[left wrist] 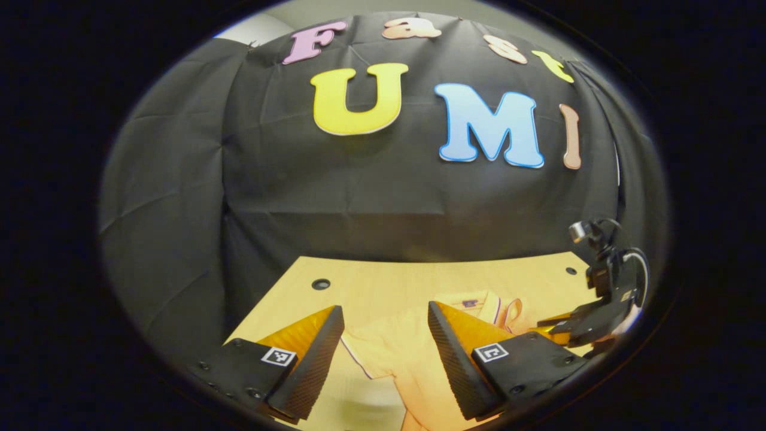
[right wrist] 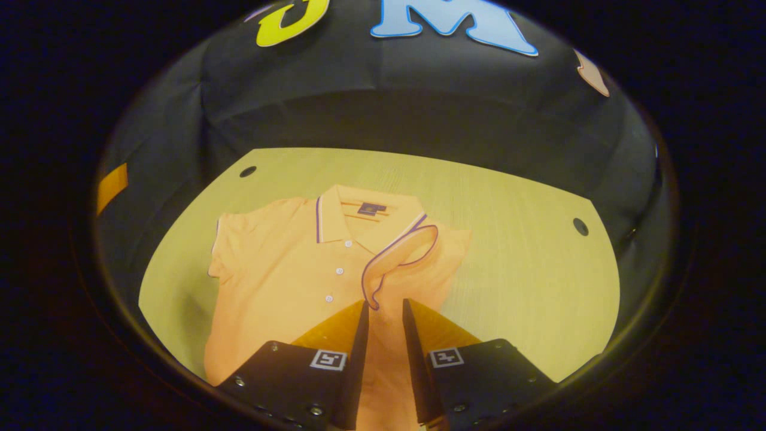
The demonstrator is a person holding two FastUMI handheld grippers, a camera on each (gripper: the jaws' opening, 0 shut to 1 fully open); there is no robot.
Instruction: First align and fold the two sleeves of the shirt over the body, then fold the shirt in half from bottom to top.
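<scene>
Folding sleeves stage, by the look of it. Orange polo shirt [right wrist: 287, 281] lying flat, collar toward the far wall, on the wooden surface [right wrist: 526, 269]. One sleeve [right wrist: 398, 260] already flipped over the body, purple-trimmed hem showing; other sleeve [right wrist: 230, 248] spread out flat, not yet folded. Right claw [right wrist: 385, 314] hovering over the folded sleeve's tip, fingers narrowly apart, whether pinching fabric cannot tell. Left claw [left wrist: 386, 323] wide apart above the shirt, holding nothing, likely poised for the remaining sleeve.
</scene>
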